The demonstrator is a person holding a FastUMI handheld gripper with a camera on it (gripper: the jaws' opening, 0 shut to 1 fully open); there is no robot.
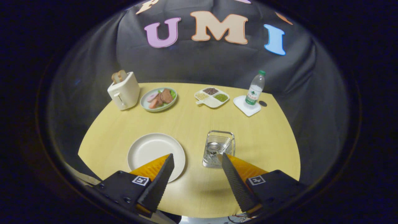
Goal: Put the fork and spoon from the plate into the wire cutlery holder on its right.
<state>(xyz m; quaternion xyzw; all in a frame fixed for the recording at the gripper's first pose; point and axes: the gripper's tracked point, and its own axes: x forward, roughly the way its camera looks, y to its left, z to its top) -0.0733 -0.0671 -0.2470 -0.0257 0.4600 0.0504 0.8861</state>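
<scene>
Fingers of the gripper (196, 158) stand wide apart with nothing between them, raised above the near edge of the yellow surface (186, 124). Left fingertip hangs over the near right rim of the plate (149, 149); right fingertip overlaps the near right corner of the wire holder (218, 148), which sits just to the plate's right.

The plate looks bare: no fork or spoon lies on its visible part. Something metallic with a round end, probably the spoon (213, 146), stands inside the holder. I cannot make out a fork for certain; thin shapes in the holder's right side may be it or just wire.

By my judgement the placing is done or nearly so, and the step in hand is pulling clear. To do that well, lift straight up and back with the fingers kept spread, so the right one does not catch the wire rim and tip the holder. Far items, the toaster (123, 90), food dishes and bottle (255, 88), are well apart and no concern.
</scene>
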